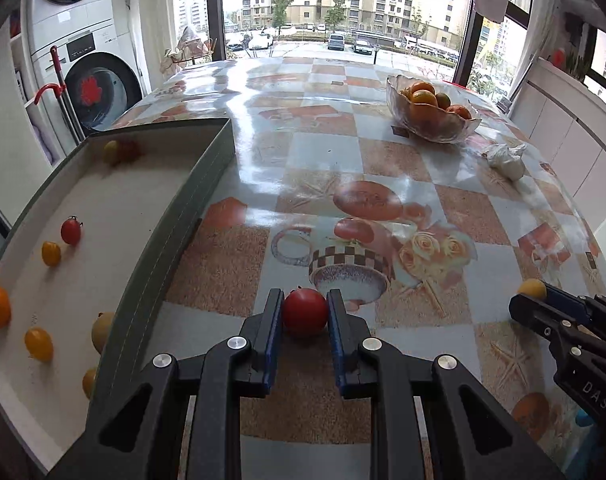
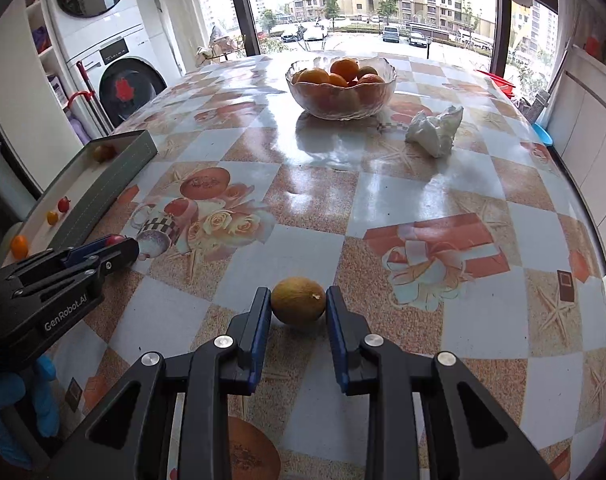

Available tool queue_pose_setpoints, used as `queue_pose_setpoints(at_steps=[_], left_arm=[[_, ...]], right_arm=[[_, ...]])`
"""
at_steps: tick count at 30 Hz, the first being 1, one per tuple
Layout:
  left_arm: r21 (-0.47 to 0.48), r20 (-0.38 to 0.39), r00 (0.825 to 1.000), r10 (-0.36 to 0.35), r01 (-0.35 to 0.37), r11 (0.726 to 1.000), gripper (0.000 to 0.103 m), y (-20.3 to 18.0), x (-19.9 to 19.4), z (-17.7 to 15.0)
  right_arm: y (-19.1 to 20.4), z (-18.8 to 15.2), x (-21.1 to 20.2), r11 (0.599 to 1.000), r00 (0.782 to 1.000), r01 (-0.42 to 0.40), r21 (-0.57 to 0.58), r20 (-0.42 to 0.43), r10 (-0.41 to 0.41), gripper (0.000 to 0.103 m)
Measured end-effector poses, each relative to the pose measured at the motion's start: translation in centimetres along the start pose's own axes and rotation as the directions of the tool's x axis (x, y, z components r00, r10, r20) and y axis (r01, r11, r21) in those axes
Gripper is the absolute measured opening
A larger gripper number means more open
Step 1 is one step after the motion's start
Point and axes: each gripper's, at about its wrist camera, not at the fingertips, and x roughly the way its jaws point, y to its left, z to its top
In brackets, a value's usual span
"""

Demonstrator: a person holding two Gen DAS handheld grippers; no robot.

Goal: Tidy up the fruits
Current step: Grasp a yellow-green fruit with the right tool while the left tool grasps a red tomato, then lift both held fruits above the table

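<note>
The left hand-held gripper point(image 1: 305, 312) is pinching a red tomato point(image 1: 305, 312) just beside the grey tray point(image 1: 175, 240); the right hand-held gripper point(image 2: 298, 301) is clamping a yellowish fruit point(image 2: 298, 301) over the counter point(image 2: 383, 200). Both fruits are sitting near the fingertips, so a quick swing toward the tray risks them slipping out and rolling away.

The left gripper point(image 1: 305, 312) clamps a red tomato point(image 1: 305, 311) beside the tray point(image 1: 191, 200) of small fruits
</note>
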Motion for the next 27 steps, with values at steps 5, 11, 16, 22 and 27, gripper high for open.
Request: queue_pose_setpoints(at_steps=[5, 11, 16, 22, 27], left_arm=[[-0.007, 0.019, 1.000, -0.011, 0.011, 1.000, 0.023, 0.62, -0.34, -0.50], [-0.008, 0.026, 1.000, -0.015, 0.015, 1.000, 0.023, 0.52, -0.23, -0.57], [-0.008, 0.027, 1.000, -0.016, 0.016, 1.000, 0.023, 0.54, -0.25, -0.63], [-0.008, 0.027, 1.000, -0.015, 0.016, 1.000, 0.023, 0.54, -0.26, -0.63], [-0.008, 0.027, 1.000, -0.016, 0.016, 1.000, 0.023, 0.53, -0.26, -0.62]], right_arm=[[0.06, -0.23, -0.04, 1.000, 1.000, 0.015, 0.006, 0.028, -0.015, 0.030], [0.25, -0.08, 0.10, 1.000, 0.999, 0.030, -0.001, 0.034, -0.030, 0.030], [0.27, -0.07, 0.10, 1.000, 0.999, 0.030, -0.001, 0.034, -0.030, 0.030], [0.28, -0.07, 0.10, 1.000, 0.999, 0.030, -0.001, 0.034, -0.030, 0.030], [0.27, -0.08, 0.08, 1.000, 0.999, 0.029, 0.000, 0.034, -0.029, 0.030]])
